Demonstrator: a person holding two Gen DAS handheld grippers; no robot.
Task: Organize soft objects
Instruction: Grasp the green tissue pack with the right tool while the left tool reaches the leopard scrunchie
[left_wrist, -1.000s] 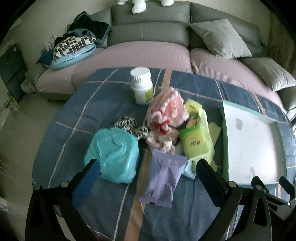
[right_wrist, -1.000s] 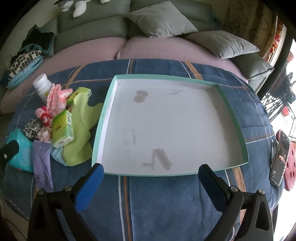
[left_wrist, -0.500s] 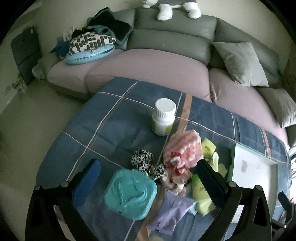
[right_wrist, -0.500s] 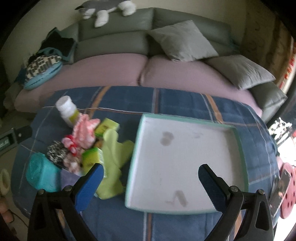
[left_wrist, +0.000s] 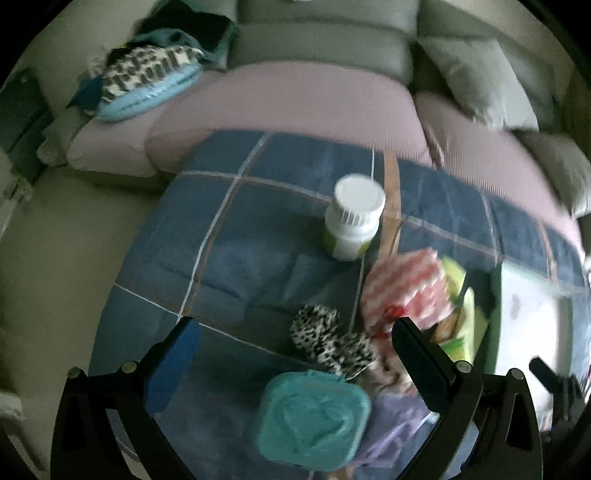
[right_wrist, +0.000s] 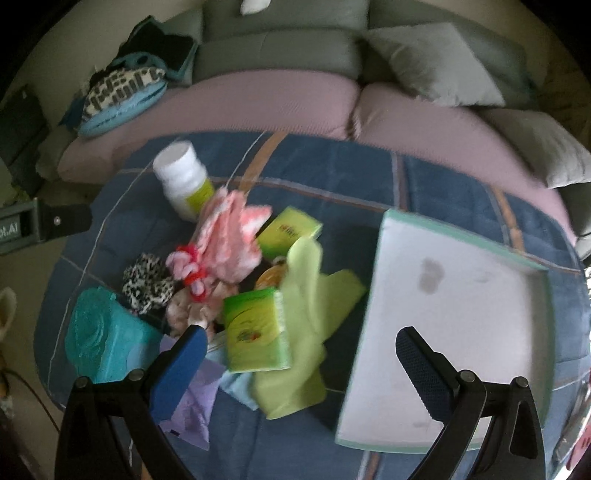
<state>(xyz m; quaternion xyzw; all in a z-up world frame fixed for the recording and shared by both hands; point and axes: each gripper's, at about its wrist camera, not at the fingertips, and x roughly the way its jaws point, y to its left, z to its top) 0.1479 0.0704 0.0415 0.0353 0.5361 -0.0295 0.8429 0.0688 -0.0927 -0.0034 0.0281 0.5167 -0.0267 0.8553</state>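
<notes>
Item: soft goods, heaped on the quilted tabletop (right_wrist: 332, 177), none yet sorted.

Contents of heap: pink-and-white knit piece (right_wrist: 231, 236); leopard scrunchie (right_wrist: 147, 282); lime cloth (right_wrist: 308, 332); teal heart-lid box (right_wrist: 99, 343); green tissue packs (right_wrist: 256, 334); lilac packet (right_wrist: 194, 410). A white pill bottle (right_wrist: 183, 179) stands at 11 o'clock of the heap, hard and probably not for sorting.

Receptacle: shallow tray (right_wrist: 461, 314), bare, at 3 o'clock of the heap, close beside the lime cloth.

Left tongs (left_wrist: 295, 365): spread wide, nothing held, over the scrunchie and teal box.
Right tongs (right_wrist: 299, 365): spread wide, nothing held, over the lime cloth and tissue pack.

Handling note: both views are motion-blurred, so steady first. Judged best: take one loose top item, pinching a gathered fold rather than a flat edge, lift clear of the neighbours, then set it down at the tray's far corner.
</notes>
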